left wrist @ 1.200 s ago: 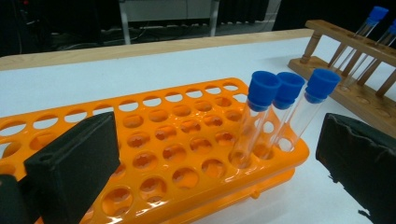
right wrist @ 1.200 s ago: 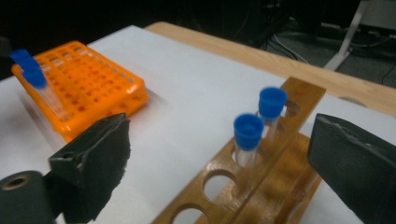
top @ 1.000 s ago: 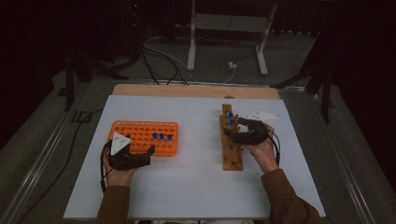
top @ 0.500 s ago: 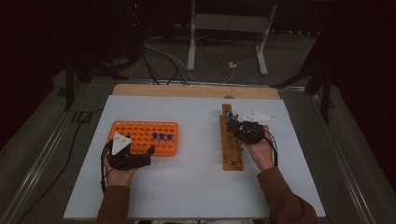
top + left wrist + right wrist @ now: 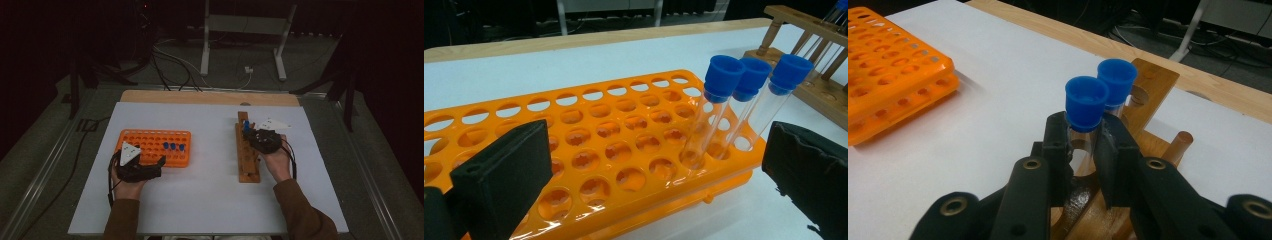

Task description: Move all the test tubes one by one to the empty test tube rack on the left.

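A dark room with cables on the floor is seen behind a white worktop [image 5: 210,200]. An orange rack [image 5: 155,148] is set on the left, and three clear tubes with blue caps [image 5: 724,75] are stood in its right end. The left gripper [image 5: 150,167] is held at the near edge of that rack, with its jaws wide apart and nothing between them. A wooden rack [image 5: 246,155] is laid on the right. There the right gripper [image 5: 1083,145] has just been closed, and a blue-capped tube [image 5: 1086,102] is pinched tight just below its cap. Another capped tube [image 5: 1117,75] is stood right behind it in the wooden rack.
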`<action>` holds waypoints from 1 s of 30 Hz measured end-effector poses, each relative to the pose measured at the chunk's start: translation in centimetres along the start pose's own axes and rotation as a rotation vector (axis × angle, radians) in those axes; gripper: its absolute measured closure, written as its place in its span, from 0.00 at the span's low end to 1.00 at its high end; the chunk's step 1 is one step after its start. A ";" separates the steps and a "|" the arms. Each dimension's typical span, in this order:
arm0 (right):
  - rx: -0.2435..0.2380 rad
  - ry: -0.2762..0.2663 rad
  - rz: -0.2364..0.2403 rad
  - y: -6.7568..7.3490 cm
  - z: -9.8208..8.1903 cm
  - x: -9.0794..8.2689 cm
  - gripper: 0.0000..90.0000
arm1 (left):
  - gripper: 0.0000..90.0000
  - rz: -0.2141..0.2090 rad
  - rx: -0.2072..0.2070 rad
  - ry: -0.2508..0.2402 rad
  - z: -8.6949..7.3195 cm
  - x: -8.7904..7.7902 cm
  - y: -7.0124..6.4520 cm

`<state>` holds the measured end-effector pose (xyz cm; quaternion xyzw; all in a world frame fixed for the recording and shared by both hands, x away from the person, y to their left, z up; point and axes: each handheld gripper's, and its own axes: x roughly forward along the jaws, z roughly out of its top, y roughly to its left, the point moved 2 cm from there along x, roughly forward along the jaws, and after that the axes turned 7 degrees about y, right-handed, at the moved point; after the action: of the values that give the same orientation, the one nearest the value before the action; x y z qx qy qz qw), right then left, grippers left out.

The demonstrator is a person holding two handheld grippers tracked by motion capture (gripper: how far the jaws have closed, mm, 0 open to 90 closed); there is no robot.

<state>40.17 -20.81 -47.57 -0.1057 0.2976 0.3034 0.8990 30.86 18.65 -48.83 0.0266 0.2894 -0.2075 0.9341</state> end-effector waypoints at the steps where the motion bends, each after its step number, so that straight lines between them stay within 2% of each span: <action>1: -0.001 0.000 -0.003 0.0 0.0 0.0 0.85 | 0.01 0.000 0.000 0.001 0.0 0.0 0.0; 8: 0.005 -0.005 0.001 0.0 0.0 -0.3 0.85 | 0.01 -0.004 0.000 0.003 -0.1 0.1 0.0; 30: 0.011 -0.070 0.008 -0.1 1.3 -2.8 0.85 | 0.01 -0.011 0.001 0.013 -0.2 0.4 0.0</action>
<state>39.06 -21.80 -44.86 -0.0888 0.2679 0.3087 0.9083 31.03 18.57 -49.23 0.0270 0.2955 -0.2128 0.9309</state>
